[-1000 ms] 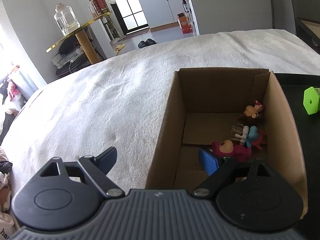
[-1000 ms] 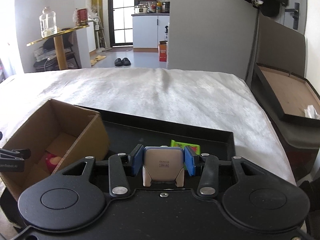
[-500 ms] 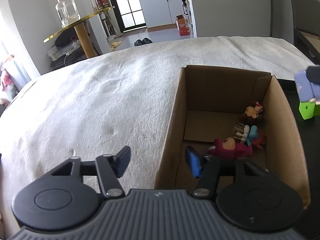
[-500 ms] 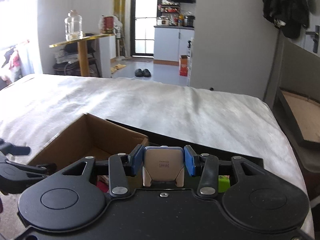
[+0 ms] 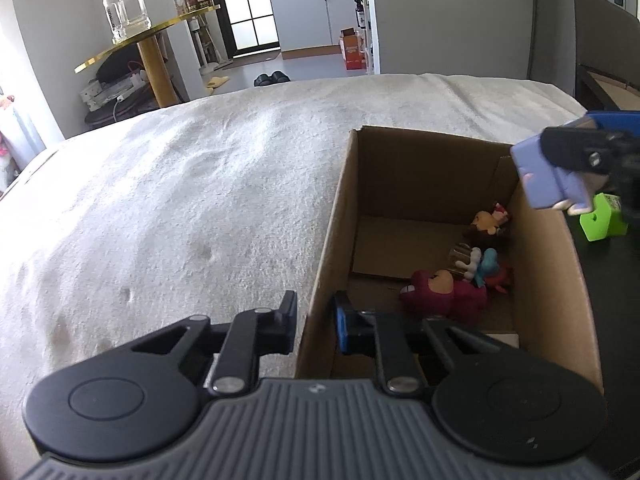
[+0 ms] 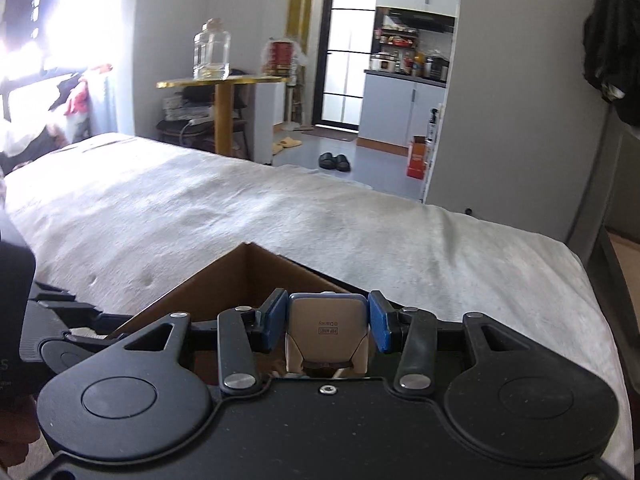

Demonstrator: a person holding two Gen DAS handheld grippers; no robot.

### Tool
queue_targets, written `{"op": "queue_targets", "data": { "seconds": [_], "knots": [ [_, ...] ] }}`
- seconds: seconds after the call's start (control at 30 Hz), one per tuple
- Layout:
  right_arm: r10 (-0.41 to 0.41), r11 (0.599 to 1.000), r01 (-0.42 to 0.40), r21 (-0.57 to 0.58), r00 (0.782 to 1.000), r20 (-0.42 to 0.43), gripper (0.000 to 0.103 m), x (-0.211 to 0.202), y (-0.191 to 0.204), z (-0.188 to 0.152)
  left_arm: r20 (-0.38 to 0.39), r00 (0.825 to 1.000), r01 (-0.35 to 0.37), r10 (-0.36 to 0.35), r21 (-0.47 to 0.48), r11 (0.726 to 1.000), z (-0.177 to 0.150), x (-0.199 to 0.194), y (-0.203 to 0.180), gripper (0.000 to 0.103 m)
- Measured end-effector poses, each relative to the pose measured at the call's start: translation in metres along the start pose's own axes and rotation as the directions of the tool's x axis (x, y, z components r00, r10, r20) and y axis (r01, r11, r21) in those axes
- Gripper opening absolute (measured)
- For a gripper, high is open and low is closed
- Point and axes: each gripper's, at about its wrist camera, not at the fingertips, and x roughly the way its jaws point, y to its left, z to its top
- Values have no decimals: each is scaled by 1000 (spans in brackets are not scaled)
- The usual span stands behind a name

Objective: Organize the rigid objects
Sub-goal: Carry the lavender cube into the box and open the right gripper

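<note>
The left hand-held gripper (image 5: 314, 322) is closing its jaws on the near left wall of the cardboard box (image 5: 328, 248), one finger on each side of it. The box sits on the bed (image 5: 180, 208) with small toys (image 5: 460, 276) inside. The right hand-held gripper (image 6: 327, 322) pinches a small boxy toy (image 6: 327, 326) above the box's right edge.

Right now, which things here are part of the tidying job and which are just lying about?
Job:
cardboard box
toy figures inside it
small boxed toy in right claw
left claw closing on box wall
green block

Lying about:
glass jar
gold table
slippers
</note>
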Motion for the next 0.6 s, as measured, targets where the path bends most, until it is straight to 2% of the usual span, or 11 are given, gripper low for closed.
{"op": "queue_targets", "data": {
  "seconds": [0.33, 0.6],
  "knots": [
    [33, 993, -36, -115, 999, -30, 43, 11, 21, -6, 2, 1000, 23, -23, -9, 1000, -2, 0, 3, 16],
    [15, 985, -21, -174, 999, -34, 43, 22, 30, -10, 1, 1000, 28, -28, -16, 999, -2, 1, 6, 16]
  ]
}}
